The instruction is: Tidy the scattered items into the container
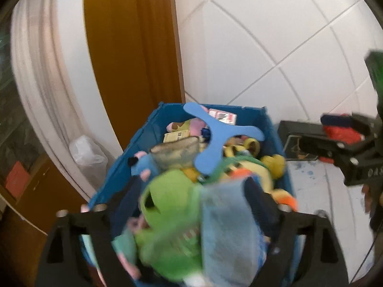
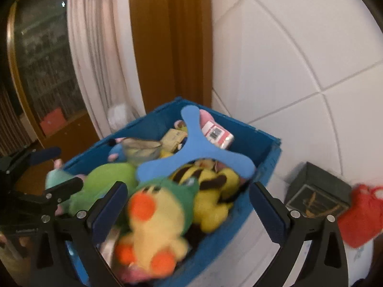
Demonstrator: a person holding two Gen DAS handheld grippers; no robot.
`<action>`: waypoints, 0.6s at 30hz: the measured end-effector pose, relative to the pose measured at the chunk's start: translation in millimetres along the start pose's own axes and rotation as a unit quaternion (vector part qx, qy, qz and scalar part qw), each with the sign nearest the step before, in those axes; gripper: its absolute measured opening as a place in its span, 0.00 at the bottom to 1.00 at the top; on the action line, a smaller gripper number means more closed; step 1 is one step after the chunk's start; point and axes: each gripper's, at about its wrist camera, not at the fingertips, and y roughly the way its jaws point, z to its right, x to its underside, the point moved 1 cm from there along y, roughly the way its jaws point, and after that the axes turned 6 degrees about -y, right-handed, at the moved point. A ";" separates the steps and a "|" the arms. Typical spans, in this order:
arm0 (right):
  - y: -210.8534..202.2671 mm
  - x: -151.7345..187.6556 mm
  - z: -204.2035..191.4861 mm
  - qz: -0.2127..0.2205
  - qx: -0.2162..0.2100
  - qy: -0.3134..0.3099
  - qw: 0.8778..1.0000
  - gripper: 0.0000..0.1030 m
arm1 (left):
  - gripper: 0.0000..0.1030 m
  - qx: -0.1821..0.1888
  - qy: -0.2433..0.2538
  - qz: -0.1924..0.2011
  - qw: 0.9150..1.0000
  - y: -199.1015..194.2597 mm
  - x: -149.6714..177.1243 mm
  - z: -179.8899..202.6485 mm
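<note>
Hovering over the blue crate (image 2: pixel 268 157), you have both grippers spread wide and gripping nothing. Between the jaws of your right gripper (image 2: pixel 189 205) lies the yellow duck toy (image 2: pixel 155 217), loose on the pile, beside the striped bee toy (image 2: pixel 210 191). Between the jaws of your left gripper (image 1: pixel 194 205) sit the green plush (image 1: pixel 167 217) and a pale blue cloth (image 1: pixel 227 229), apparently just let go so they settle into the crate. Off to the right of your right jaws, a red pouch (image 2: pixel 361 217) and dark box (image 2: pixel 318 196) wait outside.

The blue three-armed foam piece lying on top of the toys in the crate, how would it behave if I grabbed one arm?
The blue three-armed piece looks thin and flat, so probably light and somewhat bendy. It rests loosely on the plush toys in the blue crate, so a push would likely slide it off.
</note>
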 end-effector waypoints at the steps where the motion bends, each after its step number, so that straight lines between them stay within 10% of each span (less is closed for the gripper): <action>1: -17.4 13.5 -3.5 0.011 -0.003 0.005 1.000 1.00 | 1.00 0.000 -0.005 0.012 1.000 -16.0 11.3 6.2; 18: -216.8 268.0 -85.1 0.040 0.076 0.050 0.995 1.00 | 1.00 0.012 -0.036 0.028 0.999 -196.2 223.5 88.2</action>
